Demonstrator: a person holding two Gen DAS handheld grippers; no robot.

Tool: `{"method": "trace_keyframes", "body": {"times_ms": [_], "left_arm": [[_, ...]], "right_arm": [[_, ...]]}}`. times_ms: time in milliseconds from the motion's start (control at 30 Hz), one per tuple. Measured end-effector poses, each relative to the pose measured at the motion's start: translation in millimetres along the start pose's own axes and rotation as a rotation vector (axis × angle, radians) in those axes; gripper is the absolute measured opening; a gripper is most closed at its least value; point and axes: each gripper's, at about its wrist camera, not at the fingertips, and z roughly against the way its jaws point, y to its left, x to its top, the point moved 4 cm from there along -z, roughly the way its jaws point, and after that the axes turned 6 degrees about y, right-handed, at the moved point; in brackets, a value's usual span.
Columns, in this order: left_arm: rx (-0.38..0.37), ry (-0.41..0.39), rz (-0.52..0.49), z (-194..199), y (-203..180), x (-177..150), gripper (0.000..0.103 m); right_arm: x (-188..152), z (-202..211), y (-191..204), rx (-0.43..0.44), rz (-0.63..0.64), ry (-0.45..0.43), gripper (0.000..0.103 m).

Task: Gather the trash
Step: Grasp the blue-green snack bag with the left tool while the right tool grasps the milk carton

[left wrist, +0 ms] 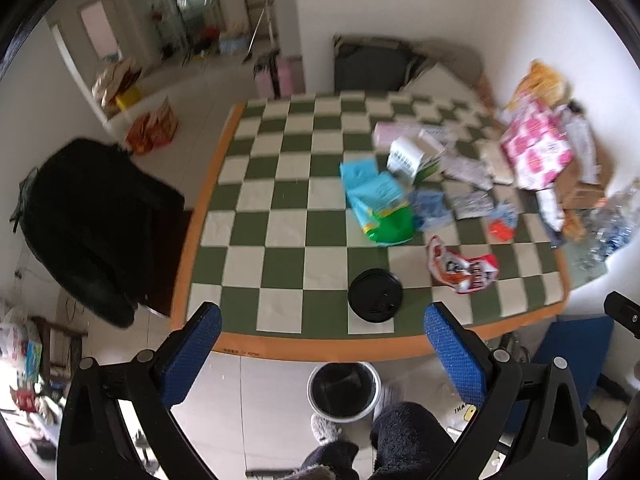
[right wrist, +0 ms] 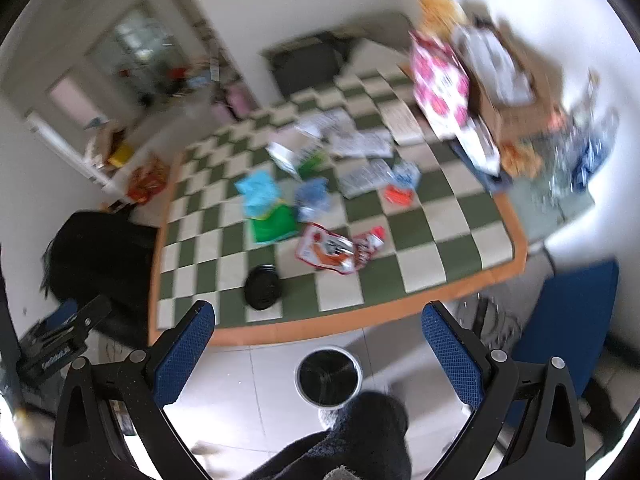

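Trash lies scattered on a green-and-white checkered table [left wrist: 280, 184] [right wrist: 420, 256]. A black round lid [left wrist: 375, 295] [right wrist: 263, 287] sits near the front edge. Behind it lie a red-and-white snack wrapper [left wrist: 464, 270] [right wrist: 332, 252], a green-and-blue packet [left wrist: 380, 210] [right wrist: 268, 208], blue crumpled plastic [left wrist: 430, 206] [right wrist: 312, 198] and a white carton [left wrist: 408, 158]. A black-lined trash bin [left wrist: 343, 390] [right wrist: 329, 376] stands on the floor in front of the table. My left gripper [left wrist: 322, 322] and right gripper [right wrist: 320, 320] hang open above the floor, holding nothing.
A pink patterned bag [left wrist: 536, 150] [right wrist: 440, 80], cardboard boxes [right wrist: 516, 116] and plastic bottles [left wrist: 616, 216] crowd the table's far right. A black-draped chair [left wrist: 96, 220] stands left, a blue chair [right wrist: 572, 320] right. A person's dark furry slippers [left wrist: 400, 436] are by the bin.
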Motion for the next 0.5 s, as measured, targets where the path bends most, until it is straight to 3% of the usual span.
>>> {"method": "trace_keyframes", "body": {"times_ms": [100, 300, 500], "left_arm": [[-0.007, 0.074, 0.037, -39, -10, 28, 0.103], [-0.100, 0.275, 0.186, -142, -42, 94, 0.103], [-0.105, 0.461, 0.269, -245, -71, 141, 0.103]], "right_arm": [[27, -46, -22, -0.058, -0.075, 0.047, 0.103], [108, -147, -73, -0.162, -0.154, 0.123, 0.103], [170, -240, -116, -0.189, -0.209, 0.237, 0.103]]}}
